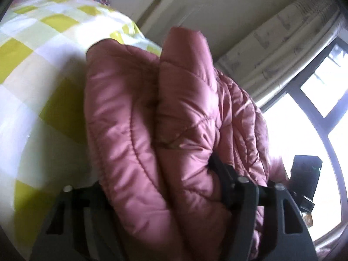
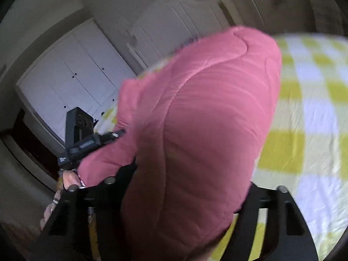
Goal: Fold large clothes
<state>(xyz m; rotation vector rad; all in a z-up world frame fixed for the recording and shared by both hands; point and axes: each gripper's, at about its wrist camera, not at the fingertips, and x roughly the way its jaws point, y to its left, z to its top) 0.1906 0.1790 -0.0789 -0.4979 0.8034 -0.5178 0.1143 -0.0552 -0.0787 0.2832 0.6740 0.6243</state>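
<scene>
Pink quilted jacket (image 1: pixel 165 117) bunched in both tools, window (image 1: pixel 322 100) left view only

Home bedroom, yellow-checked bedsheet (image 2: pixel 315 113), white wardrobe doors (image 2: pixel 71 80), curtained window (image 1: pixel 322 100), white headboard (image 1: pixel 165 2)

A bed sheet (image 1: pixel 32 87) with yellow and white squares covers the bed, and it shows in the right wrist view too (image 2: pixel 315 119). Behind the bed stands a white headboard (image 1: pixel 165 2) against a pale wall (image 1: pixel 228 10). A light curtain (image 1: pixel 282 50) with a faint pattern hangs beside a big window (image 1: pixel 315 119). The window has dark bars and very bright light comes through it. In the right wrist view there is a tall white wardrobe (image 2: pixel 71 80) with small dark knobs on its doors. Next to the wardrobe is a dark wooden door frame (image 2: pixel 32 150). Both views are a bit blurry.
</scene>
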